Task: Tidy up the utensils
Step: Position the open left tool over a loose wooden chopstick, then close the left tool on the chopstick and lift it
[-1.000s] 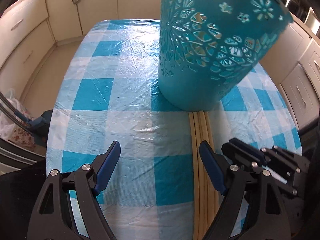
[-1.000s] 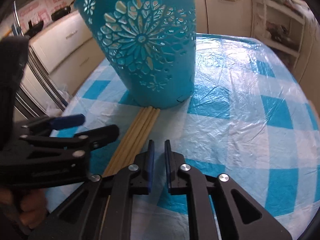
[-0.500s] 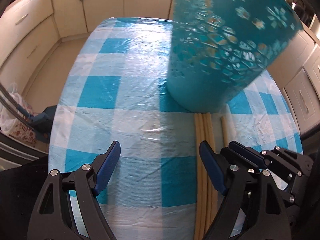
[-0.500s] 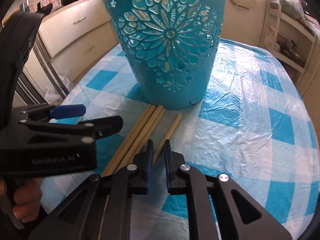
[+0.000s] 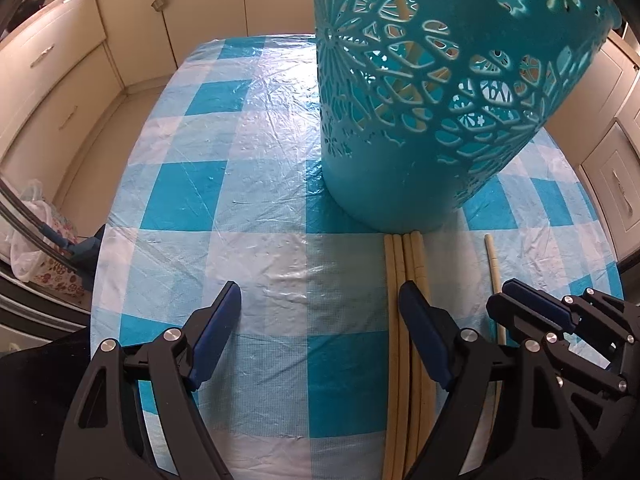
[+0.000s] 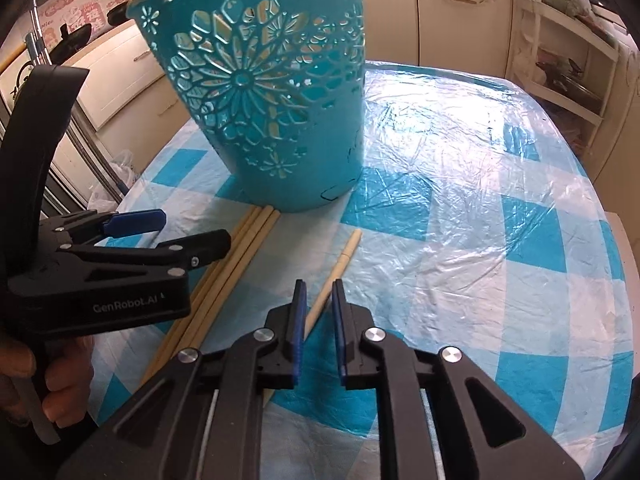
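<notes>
A teal cut-out basket (image 5: 420,128) (image 6: 272,120) stands upright on the blue checked tablecloth (image 5: 240,160); pale wooden sticks show through its holes. A bundle of several pale chopsticks (image 5: 404,280) (image 6: 236,256) lies in front of it, ends touching its base. One chopstick (image 5: 493,268) (image 6: 340,264) lies apart, to the right. My left gripper (image 5: 320,300) (image 6: 192,232) is open wide over bare cloth, its right finger above the bundle. My right gripper (image 6: 319,294) (image 5: 532,308) has narrow jaws that are opening, with the single chopstick running into the gap on the cloth.
Cream cabinets (image 5: 52,64) line the room on both sides. A plastic bag (image 5: 32,232) hangs below the table's left edge. A white shelf rack (image 6: 560,60) stands beyond the far right. A hand (image 6: 44,384) holds the left gripper's handle.
One chopstick has come away from the bundle and now lies to its right. My right gripper has shifted right with it, and its jaws stand a little wider.
</notes>
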Motion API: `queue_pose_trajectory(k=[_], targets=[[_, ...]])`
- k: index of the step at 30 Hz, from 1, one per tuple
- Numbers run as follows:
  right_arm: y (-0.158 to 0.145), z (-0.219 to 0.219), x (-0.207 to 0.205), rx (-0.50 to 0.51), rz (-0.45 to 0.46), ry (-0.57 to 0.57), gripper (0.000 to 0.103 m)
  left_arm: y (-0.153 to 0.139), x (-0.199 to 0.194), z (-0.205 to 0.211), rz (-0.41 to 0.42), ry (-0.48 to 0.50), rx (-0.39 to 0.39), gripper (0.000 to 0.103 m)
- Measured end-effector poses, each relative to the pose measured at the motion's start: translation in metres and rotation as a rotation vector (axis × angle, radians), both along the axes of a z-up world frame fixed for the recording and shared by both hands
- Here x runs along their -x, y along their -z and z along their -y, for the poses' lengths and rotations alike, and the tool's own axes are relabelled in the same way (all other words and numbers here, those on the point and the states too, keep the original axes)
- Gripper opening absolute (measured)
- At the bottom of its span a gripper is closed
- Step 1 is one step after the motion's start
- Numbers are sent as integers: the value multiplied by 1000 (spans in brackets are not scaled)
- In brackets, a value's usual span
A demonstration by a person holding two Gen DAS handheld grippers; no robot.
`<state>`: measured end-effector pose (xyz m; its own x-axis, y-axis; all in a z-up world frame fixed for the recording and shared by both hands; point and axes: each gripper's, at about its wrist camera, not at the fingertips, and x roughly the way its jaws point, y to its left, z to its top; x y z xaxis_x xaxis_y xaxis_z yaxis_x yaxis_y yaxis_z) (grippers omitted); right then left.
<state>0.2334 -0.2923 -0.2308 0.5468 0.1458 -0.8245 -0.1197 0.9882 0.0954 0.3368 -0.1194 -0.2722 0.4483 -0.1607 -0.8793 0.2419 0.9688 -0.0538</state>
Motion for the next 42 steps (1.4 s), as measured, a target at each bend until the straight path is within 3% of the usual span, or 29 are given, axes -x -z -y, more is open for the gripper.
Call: queue_pose_trajectory(k=[12,14,16,17,20,23,26,31,35,38,40,42], targets=[[0,1,-4,-22,23,39,15,0,10,3,9,-5,-56,75],[0,0,-5,-17,30,41,15,-1,10,1,12,-18,-57,67],[1,-1,-6,-9,39,39,16,-3,9,-3,15,-29,-56,55],[1,-3,-6,2,41,27,15,-4,8,-4,15,-30,-54,43],[0,-13,-4,22,28,-35,13,-6,7,-7,-3,-19,-45,28],[0,-13,-4,58,33,-21,13,-7,6,-8,-20,-11,-50,28],[2,-2,-8,7,21,23,14,-7,5,-6,-21,-21,-60,28],[3,-6,-7,19,24,11,14,-6,8,-3,-6,-24,-70,29],[4,-6,-7,12,31,17,14,-6,10,-5,6,-43,-70,37],[5,-8,-6,28,42,16,14,-6,9,-7,16,-44,-65,38],[4,-9,-5,37,44,10,14,-6,10,-6,24,-34,-56,32],[5,-11,-3,43,44,-3,14,-7,11,-4,29,-19,-54,19]])
